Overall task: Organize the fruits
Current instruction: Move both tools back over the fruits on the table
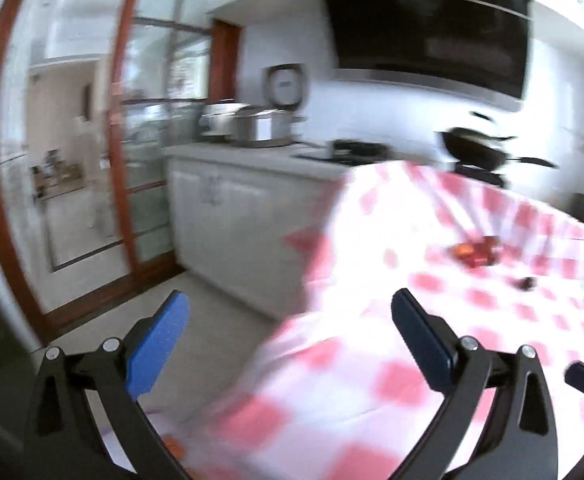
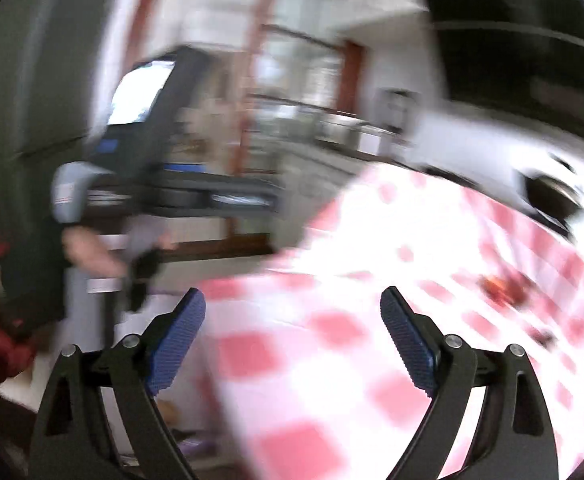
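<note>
Both grippers hang with fingers spread wide and nothing between them: the left gripper (image 1: 292, 320) and the right gripper (image 2: 294, 320). The small cluster of red fruits (image 1: 476, 254) lies on the red-and-white checked cloth over the tabletop (image 1: 372, 380), ahead and to the right of both, well apart; which hand is nearer I can't tell through the blur.

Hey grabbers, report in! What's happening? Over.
Both hand-held grippers open, empty. Small red fruits on red-and-white checked tablecloth. Nothing blocking.
</note>
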Available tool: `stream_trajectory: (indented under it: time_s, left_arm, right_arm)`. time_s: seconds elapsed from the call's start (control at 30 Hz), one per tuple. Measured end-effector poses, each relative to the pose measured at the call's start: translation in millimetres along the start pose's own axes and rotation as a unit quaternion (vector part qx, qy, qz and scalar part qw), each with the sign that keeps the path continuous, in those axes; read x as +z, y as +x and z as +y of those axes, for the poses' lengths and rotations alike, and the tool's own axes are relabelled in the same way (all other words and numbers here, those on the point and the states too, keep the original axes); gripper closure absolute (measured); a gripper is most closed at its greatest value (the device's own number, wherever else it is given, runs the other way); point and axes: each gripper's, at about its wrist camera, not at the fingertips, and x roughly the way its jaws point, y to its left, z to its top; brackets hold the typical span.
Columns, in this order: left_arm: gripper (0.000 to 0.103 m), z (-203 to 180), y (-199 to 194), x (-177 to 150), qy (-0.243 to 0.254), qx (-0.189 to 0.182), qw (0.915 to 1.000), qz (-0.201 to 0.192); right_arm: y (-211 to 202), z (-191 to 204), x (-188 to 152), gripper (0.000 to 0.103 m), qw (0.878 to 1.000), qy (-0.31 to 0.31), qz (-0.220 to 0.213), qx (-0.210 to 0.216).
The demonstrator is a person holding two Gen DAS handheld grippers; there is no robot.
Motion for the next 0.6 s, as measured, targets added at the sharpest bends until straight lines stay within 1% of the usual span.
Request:
stream_trajectory:
  time_s: [0.03,0.07,0.1,0.13,0.17,0.23,0.27,0.3,0.37,0.4,0.43,0.5,0.57,0.6]
  left_arm:
    - [0.002,-21,6,3,0.006,-0.017,0.9998,0.000]
    - [0.002,-42,11,5,0.014,-0.032,0.9994,0.000]
    - [0.002,-69,26,3,0.025,-0.048,0.9985,0.006]
    - [0.002,-93,36,1,0.034,-0.062,0.9973,0.018]
    - [0.002,-121,58,-1,0.039,-0.082,0.9948,0.045]
    - [0.002,-161,96,-9,0.029,-0.106,0.9903,0.085]
    - [0.002,-184,116,-10,0.018,-0.110,0.9889,0.098]
    - [0.002,-192,137,-11,0.008,-0.109,0.9886,0.104]
    - [0.002,-222,165,-13,-0.012,-0.108,0.9871,0.118]
    - [0.002,-236,187,-12,-0.028,-0.108,0.9853,0.129]
    - [0.002,-248,206,-10,-0.047,-0.107,0.9834,0.139]
    - [0.002,-259,227,-4,-0.080,-0.110,0.9791,0.151]
    - [0.002,-274,252,2,-0.112,-0.108,0.9762,0.152]
    - [0.002,-272,255,3,-0.126,-0.107,0.9749,0.149]
  right_arm:
    - [-6,-27,-8,0.016,0.999,0.028,0.003,-0.034]
    - [-10,-49,-20,0.016,0.997,0.047,0.004,-0.059]
    - [-15,-66,-25,0.016,0.994,0.065,0.009,-0.082]
    - [-17,-91,-31,0.016,0.990,0.089,0.020,-0.106]
    - [-16,-113,-38,0.016,0.986,0.110,0.029,-0.125]
    - [-20,-160,-57,0.016,0.973,0.158,0.049,-0.161]
    - [-19,-174,-64,0.016,0.968,0.176,0.058,-0.167]
    - [-14,-191,-68,0.016,0.963,0.193,0.069,-0.174]
    - [-8,-233,-85,0.016,0.948,0.227,0.096,-0.203]
    - [-6,-252,-91,0.016,0.941,0.243,0.105,-0.212]
    - [-6,-265,-98,0.016,0.936,0.257,0.108,-0.216]
    - [-1,-297,-102,0.016,0.926,0.288,0.107,-0.220]
    - [12,-323,-113,0.016,0.920,0.310,0.104,-0.217]
    - [14,-332,-112,0.016,0.917,0.319,0.103,-0.218]
